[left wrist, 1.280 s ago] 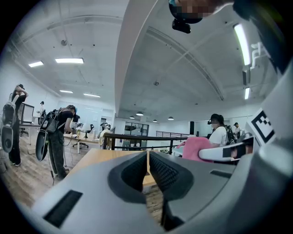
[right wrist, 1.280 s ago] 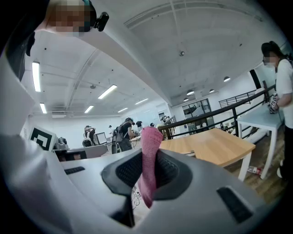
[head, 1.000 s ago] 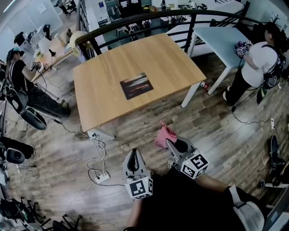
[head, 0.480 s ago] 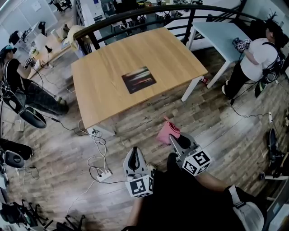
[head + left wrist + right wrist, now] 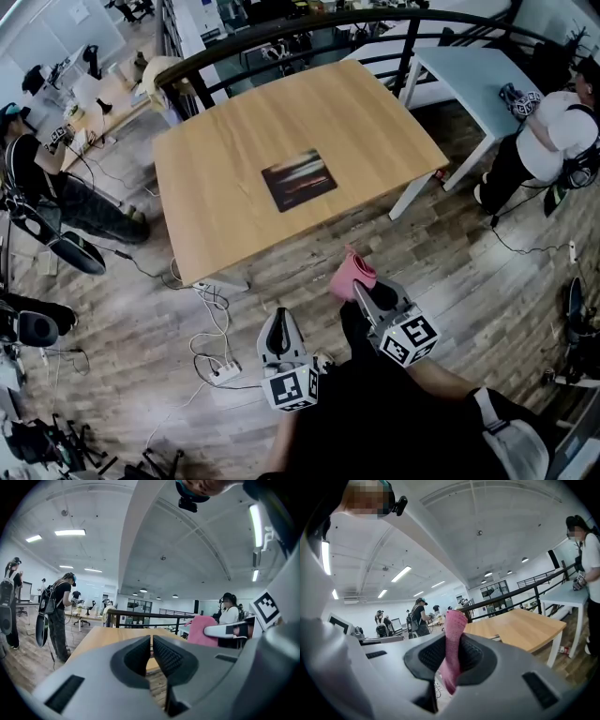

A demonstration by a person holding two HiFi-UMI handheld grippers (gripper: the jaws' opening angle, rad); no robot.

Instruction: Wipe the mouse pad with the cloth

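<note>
Head view: right gripper (image 5: 361, 287), jaws tight on pink cloth (image 5: 351, 273); left gripper (image 5: 276, 322), jaws together.

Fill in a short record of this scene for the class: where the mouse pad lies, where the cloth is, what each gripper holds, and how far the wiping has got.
mouse pad: flat near the middle of the wooden table
cloth: pink, clamped between the right gripper's jaws, held over the floor short of the table
left gripper: jaws together, holding nothing
right gripper: shut on the cloth
wiping: not yet begun; the cloth is well apart from the mouse pad
</note>
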